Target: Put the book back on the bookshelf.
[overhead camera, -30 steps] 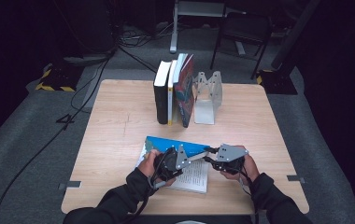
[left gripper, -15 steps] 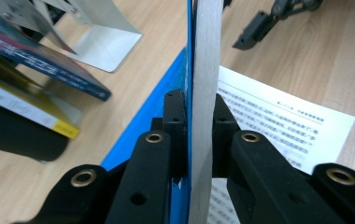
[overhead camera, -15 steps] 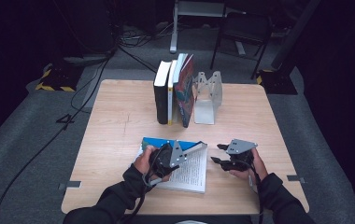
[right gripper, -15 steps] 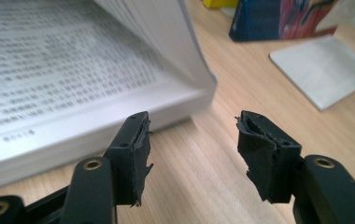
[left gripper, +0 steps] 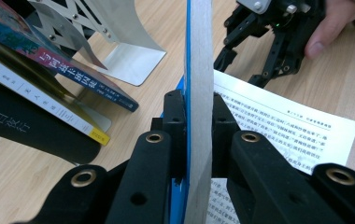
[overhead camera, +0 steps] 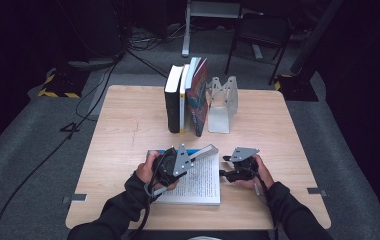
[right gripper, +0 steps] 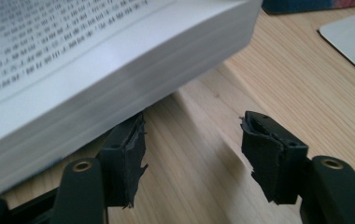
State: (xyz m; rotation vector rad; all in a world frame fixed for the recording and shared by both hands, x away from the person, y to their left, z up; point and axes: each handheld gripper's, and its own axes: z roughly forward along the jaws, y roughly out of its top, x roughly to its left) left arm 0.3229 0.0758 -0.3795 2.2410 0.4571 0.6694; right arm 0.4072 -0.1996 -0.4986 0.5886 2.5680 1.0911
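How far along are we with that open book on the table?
Done: three books stand against the metal bookend. In hand: the left gripper clamps the open book's blue cover, raised on edge; the right gripper is open beside the pages. Left, probably: closing and shelving it.

sleeves (overhead camera: 118, 217): dark, long | hand-held gripper (left gripper: 199, 123): black jaws, brass rivets | plate (overhead camera: 180, 159): grey, three-cornered

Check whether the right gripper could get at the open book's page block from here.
Probably yes: the right gripper is open beside the open book, its fingers at the page edge on bare table, nothing between.
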